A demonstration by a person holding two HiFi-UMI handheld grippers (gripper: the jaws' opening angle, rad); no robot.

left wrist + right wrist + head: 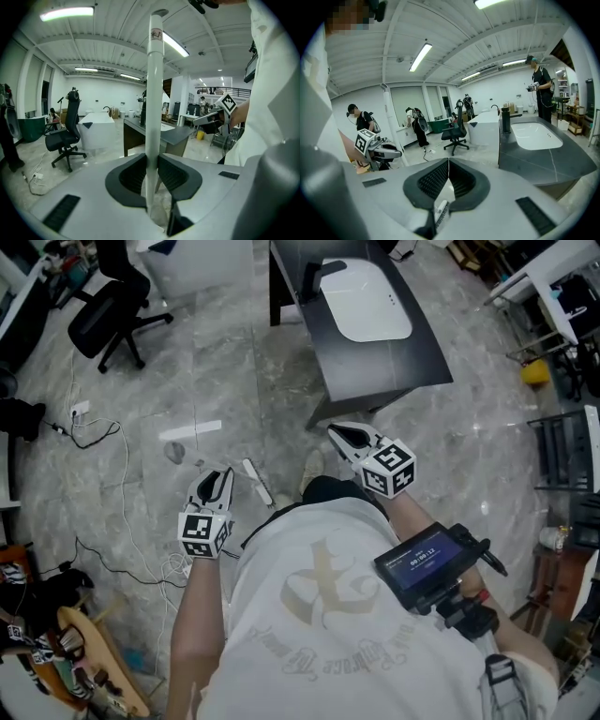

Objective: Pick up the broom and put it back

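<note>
The left gripper [151, 161] has its two black pads [171, 176] squeezed tight on the broom [153, 93]. The pads press on the white stick from both sides, low down on it. The stick stands straight up, and its top reaches high above the gripper, up toward the ceiling lights. The bottom end is hidden under the gripper, so I cannot tell if it touches the floor [234, 371].

The right gripper [449, 161] holds nothing. Its fingers [436, 180] are pressed together at the tips, with only air in the little gap behind them. It is held out in front of the person, near the close corner of the counter [375, 367].

The person stands on the gray shiny floor just off that corner. The broom is up in the left gripper, out to the left of the counter, well apart from its edge. The right gripper is between the broom and the counter.

The counter is dark and has a white sink [367, 301] set in its top. A black chair [108, 315] on wheels sits far off by the left side of the room. A thin white cable [112, 442] lies in loops on the floor near it.
</note>
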